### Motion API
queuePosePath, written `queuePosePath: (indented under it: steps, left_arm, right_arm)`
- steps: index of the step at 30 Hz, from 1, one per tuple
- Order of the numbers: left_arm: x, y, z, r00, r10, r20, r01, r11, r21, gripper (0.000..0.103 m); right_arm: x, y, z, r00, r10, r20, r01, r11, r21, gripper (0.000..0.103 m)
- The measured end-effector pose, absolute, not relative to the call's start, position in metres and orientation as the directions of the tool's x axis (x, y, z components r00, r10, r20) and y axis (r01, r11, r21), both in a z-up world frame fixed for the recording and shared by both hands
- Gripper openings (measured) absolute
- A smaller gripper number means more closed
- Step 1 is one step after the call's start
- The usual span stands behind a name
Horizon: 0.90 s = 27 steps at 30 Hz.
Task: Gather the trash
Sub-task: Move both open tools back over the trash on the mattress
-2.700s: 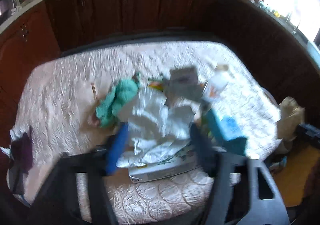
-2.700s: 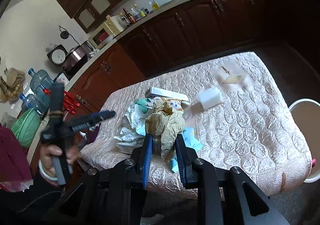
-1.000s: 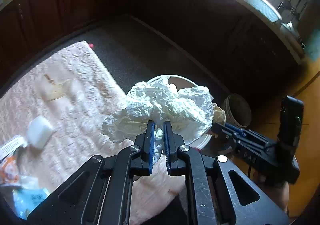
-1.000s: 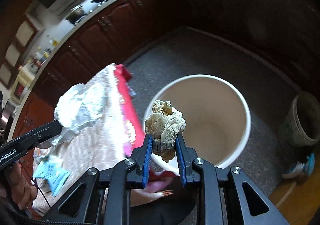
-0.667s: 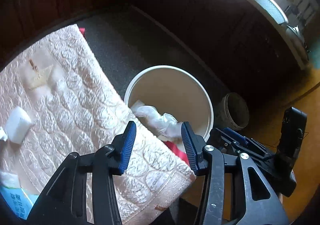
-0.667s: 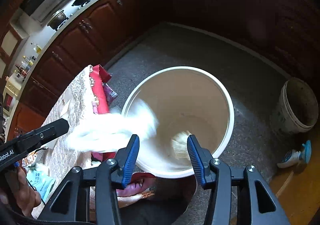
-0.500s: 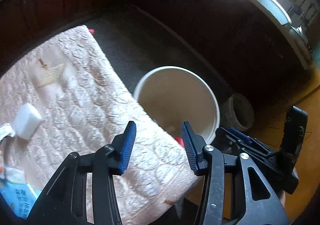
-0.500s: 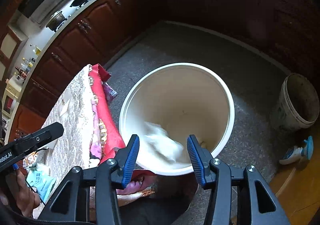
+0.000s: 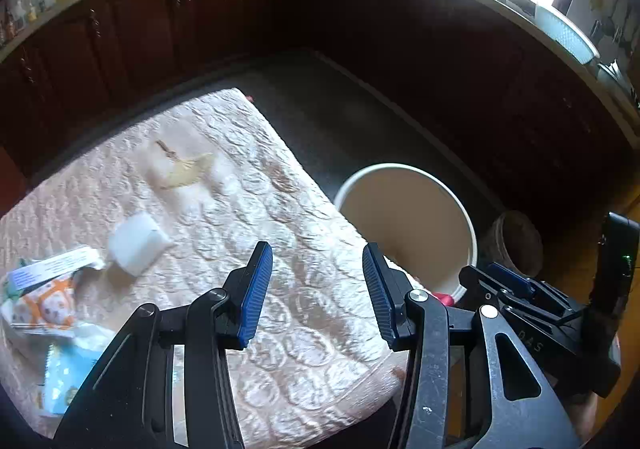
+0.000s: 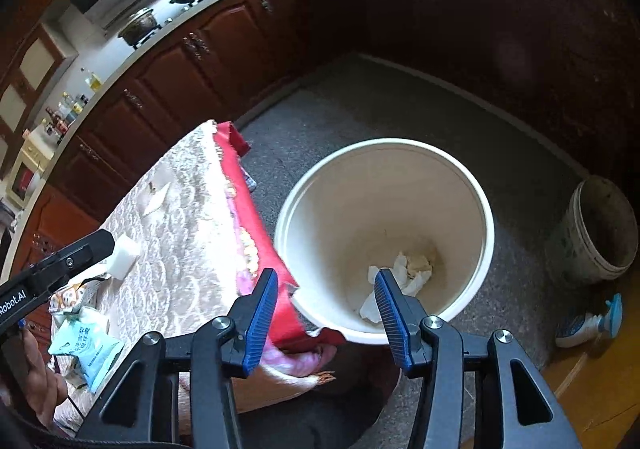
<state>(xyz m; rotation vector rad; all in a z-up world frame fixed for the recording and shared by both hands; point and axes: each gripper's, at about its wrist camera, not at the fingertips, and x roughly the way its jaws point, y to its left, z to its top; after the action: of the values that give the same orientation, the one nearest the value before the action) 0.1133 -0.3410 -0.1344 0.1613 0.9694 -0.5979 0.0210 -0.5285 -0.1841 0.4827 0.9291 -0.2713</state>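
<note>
Your left gripper has its jaws spread wide with nothing between them, above the table edge. Your right gripper is also spread and empty, over the bucket, where crumpled paper lies at the bottom. More trash waits on the table: a white block, packets and a peel. For the next pick, I think you should turn back, come down over one piece and close on its middle. The packets are cut by the frame edge, so their number is unclear.
</note>
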Motion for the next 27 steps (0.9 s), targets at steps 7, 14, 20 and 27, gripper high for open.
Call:
queuePosePath:
  steps: [7, 14, 20, 27]
  left_arm:
    - [0.118, -0.315, -0.13, 0.444, -0.407, -0.798, 0.522, 0.841, -0.139, 0.045]
    - [0.113, -0.284, -0.126, 0.477, -0.397, -0.784, 0.497, 0.858, -0.132, 0.059]
    - [0.108, -0.253, -0.119, 0.505, -0.39, -0.77, 0.468, 0.873, -0.136, 0.062]
    - [0.1, -0.214, -0.114, 0.549, -0.356, -0.756, 0.424, 0.899, -0.115, 0.062]
  right_arm:
    - [0.024, -0.502, -0.169, 0.6, -0.035, -0.799, 0.387, 0.887, 0.252, 0.061]
    - [0.029, -0.476, -0.154, 0.619, -0.041, -0.784, 0.35, 0.909, 0.228, 0.063]
    - [0.034, -0.45, -0.141, 0.64, -0.028, -0.768, 0.301, 0.929, 0.216, 0.069]
    - [0.042, -0.412, -0.134, 0.652, 0.018, -0.758, 0.221, 0.952, 0.213, 0.072]
